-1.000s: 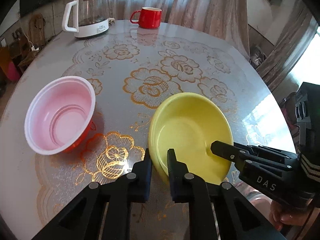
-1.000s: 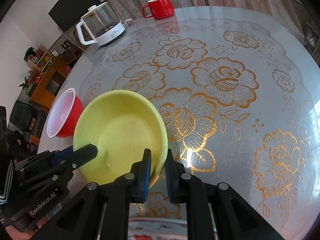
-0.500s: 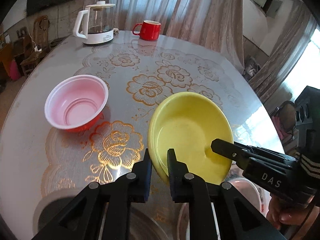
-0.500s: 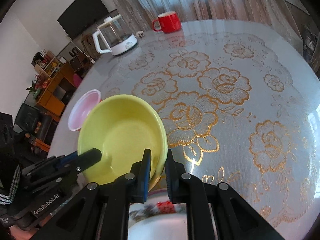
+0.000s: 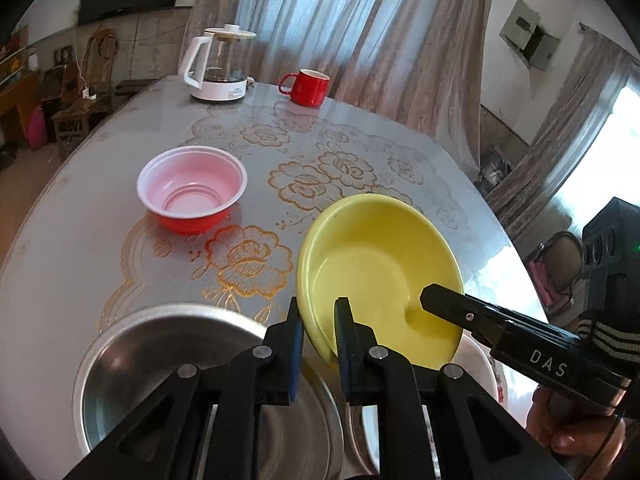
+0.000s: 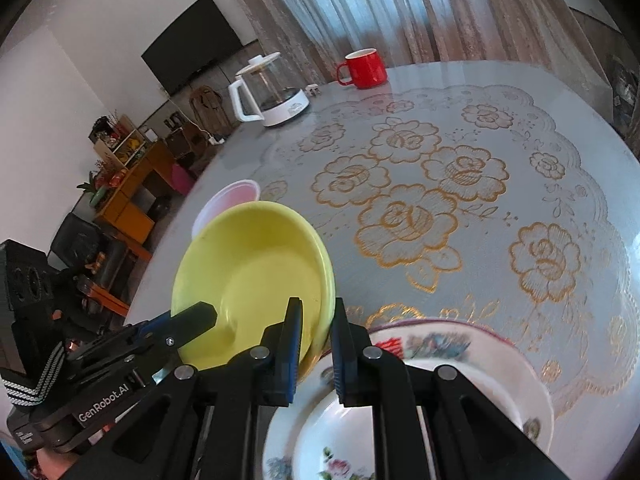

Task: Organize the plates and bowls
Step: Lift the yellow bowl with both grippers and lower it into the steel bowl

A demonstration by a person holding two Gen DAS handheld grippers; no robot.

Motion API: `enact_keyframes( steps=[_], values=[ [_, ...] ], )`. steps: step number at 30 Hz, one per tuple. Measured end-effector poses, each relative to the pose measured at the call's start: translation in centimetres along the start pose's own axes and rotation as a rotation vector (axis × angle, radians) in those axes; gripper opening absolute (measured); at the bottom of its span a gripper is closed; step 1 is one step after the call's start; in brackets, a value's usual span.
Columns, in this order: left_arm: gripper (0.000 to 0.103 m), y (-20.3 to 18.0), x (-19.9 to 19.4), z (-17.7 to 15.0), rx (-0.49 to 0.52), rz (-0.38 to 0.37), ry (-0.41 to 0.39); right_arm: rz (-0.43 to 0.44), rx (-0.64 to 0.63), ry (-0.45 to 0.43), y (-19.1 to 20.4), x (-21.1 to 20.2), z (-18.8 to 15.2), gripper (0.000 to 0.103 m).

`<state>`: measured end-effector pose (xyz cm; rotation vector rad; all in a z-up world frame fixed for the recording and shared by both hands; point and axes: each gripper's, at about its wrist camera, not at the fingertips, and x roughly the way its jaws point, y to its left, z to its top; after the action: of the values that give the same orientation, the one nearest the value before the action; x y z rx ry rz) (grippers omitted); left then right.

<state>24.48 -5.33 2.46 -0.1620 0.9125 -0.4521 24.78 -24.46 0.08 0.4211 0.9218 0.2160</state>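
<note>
Yellow bowl (image 5: 380, 264) pinched at opposite rims by left gripper (image 5: 318, 320) and right gripper (image 6: 314, 320)

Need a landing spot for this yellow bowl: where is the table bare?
Bare cloth lies between the red plastic bowl, the red mug and the far edge. Crowded at the near edge: metal basin and floral china plate sit under the yellow bowl.

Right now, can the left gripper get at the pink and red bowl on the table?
Probably not yet. The left gripper is shut on the yellow bowl's rim, together with the right gripper. The table toward the pink and red bowl looks free otherwise.
</note>
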Motion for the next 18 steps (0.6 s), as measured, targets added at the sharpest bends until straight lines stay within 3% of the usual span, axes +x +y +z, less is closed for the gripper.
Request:
enact_keyframes(
  steps=[18],
  values=[
    [0.015, 2.2, -5.1, -4.5, -0.031, 0.025, -0.099, 0.065, -0.009, -0.054, 3.9, -1.9, -5.1, 0.013]
  ],
)
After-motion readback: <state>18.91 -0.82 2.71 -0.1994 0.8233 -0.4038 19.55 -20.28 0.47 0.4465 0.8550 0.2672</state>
